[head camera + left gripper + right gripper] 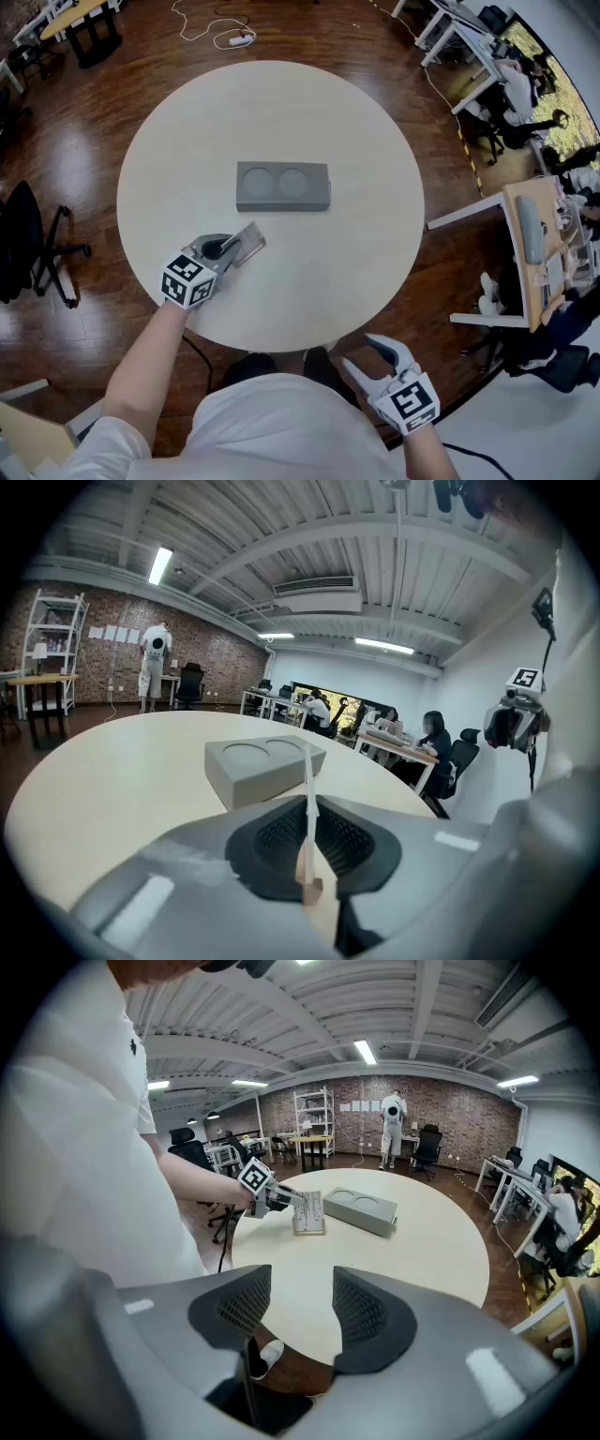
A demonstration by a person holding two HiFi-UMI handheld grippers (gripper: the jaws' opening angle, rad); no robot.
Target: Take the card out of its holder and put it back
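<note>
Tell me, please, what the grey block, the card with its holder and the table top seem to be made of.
Grey block: matte, probably foam or moulded plastic; even dull grey, two shallow round recesses, no shine.
Card: thin stiff paper or plastic; printed, stays flat.
Holder: likely light wood; tan colour.
Table top: pale laminate or painted board; smooth, faint sheen.
</note>
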